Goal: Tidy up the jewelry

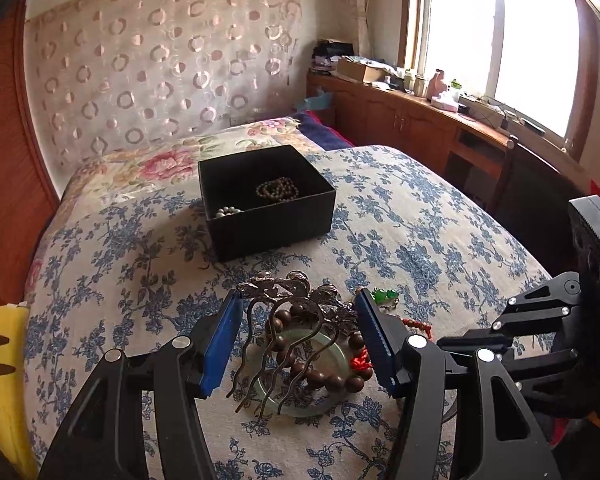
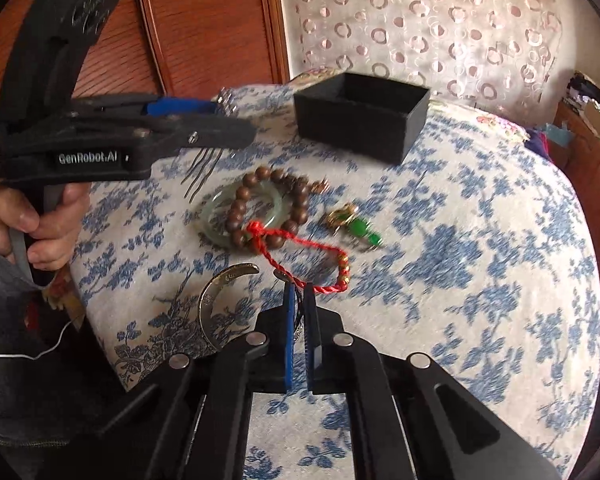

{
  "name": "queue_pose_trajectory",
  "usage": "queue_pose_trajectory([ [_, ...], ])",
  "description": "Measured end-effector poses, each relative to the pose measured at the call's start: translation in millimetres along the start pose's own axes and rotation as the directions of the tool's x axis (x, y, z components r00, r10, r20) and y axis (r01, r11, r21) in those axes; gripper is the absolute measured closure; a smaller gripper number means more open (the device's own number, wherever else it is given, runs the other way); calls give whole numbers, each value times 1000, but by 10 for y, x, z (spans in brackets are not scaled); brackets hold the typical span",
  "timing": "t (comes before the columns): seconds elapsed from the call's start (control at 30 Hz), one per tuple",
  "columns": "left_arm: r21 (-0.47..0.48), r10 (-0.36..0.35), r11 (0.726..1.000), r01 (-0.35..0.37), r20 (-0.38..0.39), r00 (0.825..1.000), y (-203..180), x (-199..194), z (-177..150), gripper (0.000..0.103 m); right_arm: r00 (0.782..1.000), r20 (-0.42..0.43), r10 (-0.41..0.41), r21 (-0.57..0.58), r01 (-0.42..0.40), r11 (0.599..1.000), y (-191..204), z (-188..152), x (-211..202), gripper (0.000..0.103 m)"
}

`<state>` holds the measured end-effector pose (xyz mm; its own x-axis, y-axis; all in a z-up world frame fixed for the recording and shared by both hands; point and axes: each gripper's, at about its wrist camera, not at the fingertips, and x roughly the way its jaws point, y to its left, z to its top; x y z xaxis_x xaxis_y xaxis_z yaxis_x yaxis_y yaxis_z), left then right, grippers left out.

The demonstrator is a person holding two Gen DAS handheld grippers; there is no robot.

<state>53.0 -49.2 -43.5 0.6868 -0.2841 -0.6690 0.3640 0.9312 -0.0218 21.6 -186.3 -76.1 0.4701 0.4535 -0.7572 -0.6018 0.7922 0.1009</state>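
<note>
One legible marking is found: the brand "GenRobot.AI", printed in white letters on a small dark label on the side of the left gripper (image 2: pixel 220 108), as seen in the right wrist view. The label is placed on the black body of the tool, just above the hand (image 2: pixel 40 228) by which its handle is held. Small stamped characters can be made out on the inner face of the silver open bangle (image 2: pixel 216 292), below the label and toward the lower middle of that view, but they are too small to be read. No readable text is shown in the left wrist view.
</note>
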Motion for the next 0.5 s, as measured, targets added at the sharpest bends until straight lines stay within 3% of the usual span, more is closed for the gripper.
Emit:
queue_pose_trajectory([
  [0.5, -13, 7, 1000, -7, 34, 999, 44, -51, 101, 47, 996, 72, -57, -9, 57, 998, -259, 275, -169, 98],
])
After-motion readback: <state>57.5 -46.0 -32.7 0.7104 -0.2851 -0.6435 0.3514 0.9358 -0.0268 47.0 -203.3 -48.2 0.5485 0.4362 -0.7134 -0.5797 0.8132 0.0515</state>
